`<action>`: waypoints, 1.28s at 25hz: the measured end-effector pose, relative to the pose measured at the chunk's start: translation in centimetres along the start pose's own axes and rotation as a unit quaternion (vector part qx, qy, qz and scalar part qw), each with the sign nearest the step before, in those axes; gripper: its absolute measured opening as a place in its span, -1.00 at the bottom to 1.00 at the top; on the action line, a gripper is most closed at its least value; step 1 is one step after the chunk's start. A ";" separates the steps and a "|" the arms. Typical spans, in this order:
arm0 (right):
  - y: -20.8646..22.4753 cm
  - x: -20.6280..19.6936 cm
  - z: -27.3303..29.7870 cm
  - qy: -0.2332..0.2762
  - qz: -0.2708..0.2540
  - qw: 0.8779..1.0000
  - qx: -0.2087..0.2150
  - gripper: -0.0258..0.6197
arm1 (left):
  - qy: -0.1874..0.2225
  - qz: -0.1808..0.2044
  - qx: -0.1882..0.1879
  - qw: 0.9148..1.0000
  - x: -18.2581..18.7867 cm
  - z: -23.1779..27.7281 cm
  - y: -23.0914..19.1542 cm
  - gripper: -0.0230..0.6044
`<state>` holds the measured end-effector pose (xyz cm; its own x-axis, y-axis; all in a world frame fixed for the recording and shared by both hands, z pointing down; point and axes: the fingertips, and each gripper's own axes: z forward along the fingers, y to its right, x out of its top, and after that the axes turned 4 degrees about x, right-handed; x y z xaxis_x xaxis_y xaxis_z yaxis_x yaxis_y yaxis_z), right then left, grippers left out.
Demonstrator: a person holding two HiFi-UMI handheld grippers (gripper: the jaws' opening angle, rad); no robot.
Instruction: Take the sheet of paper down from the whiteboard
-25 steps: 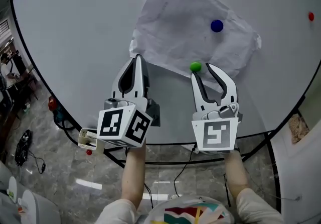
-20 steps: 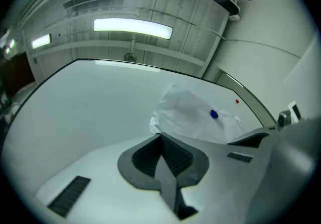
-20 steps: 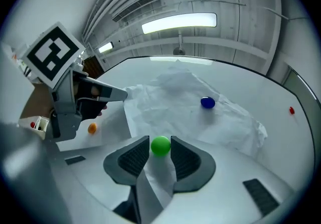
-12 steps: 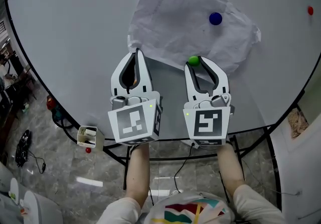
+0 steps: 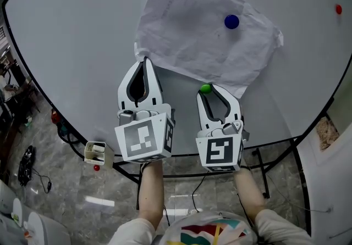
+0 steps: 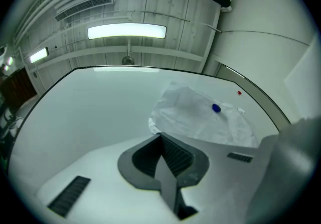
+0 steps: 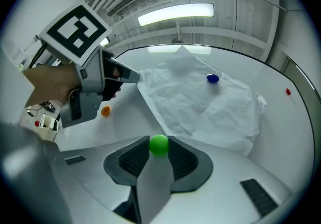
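A crumpled white sheet of paper (image 5: 203, 29) hangs on the whiteboard (image 5: 77, 35), pinned by a blue magnet (image 5: 231, 21) near its upper right. My left gripper (image 5: 144, 60) is shut, its tips at the sheet's curled lower left corner (image 6: 154, 123), which seems pinched between them. My right gripper (image 5: 207, 89) is shut on a green magnet (image 7: 159, 144). That magnet is held just below the sheet's bottom edge, off the paper. In the right gripper view the blue magnet (image 7: 212, 78) still sits on the sheet (image 7: 200, 102).
A red magnet (image 5: 338, 9) sticks to the board far to the right. A small orange round thing (image 7: 105, 111) shows below the left gripper. A little tray (image 5: 97, 152) hangs at the board's lower left edge. Beneath are the board's stand and a tiled floor.
My right gripper has come down with the green magnet, from on the sheet's bottom edge to the bare board below it. The left gripper has rolled in place at the corner.
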<state>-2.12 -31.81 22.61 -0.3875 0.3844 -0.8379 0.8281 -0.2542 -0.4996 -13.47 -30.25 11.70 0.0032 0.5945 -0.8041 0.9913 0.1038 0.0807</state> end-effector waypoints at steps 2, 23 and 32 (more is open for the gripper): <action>-0.6 -0.7 -0.1 -0.003 -0.011 1.000 0.000 -0.56 | 0.001 0.001 0.000 1.000 0.1 0.0 0.0 -0.78; 10.6 12.1 -1.7 0.112 -0.062 0.991 -0.049 -0.39 | -0.001 0.008 0.013 1.000 -0.1 -0.2 0.0 -0.78; 12.5 13.1 0.4 0.098 -0.071 0.992 -0.045 -0.39 | 0.004 0.012 0.013 1.000 0.2 -0.3 0.0 -0.78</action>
<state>2.98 -30.33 5.28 -0.4241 0.5785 -0.6968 0.8069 -0.1079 -0.5807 -13.51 -29.91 11.66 0.0270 0.6029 -0.7974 0.9940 0.0688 0.0856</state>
